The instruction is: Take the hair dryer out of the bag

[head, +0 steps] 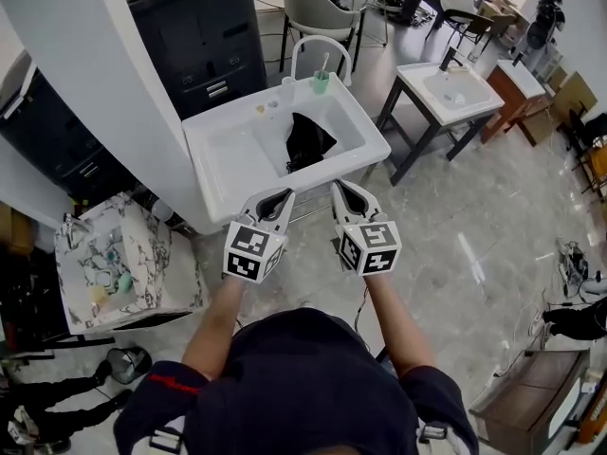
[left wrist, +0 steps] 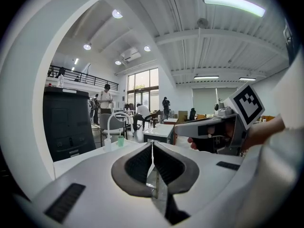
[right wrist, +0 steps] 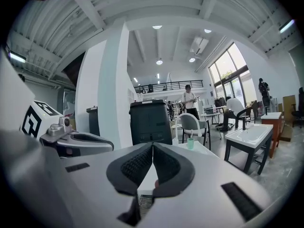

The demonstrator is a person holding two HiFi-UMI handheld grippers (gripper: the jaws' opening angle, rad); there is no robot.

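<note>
One left tool (head: 283, 195) and one right tool (head: 341, 190), both closed, face one bag (head: 308, 140).

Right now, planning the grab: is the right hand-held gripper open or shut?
Shut: the right hand-held gripper shows its dark pads touching at the tips, nothing between them.

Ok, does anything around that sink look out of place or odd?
One thing: a black bag sits in the basin of the white sink, an odd spot for a bag. Otherwise nothing looks spilled or damaged, and the green cup on the back rim stands upright.
</note>
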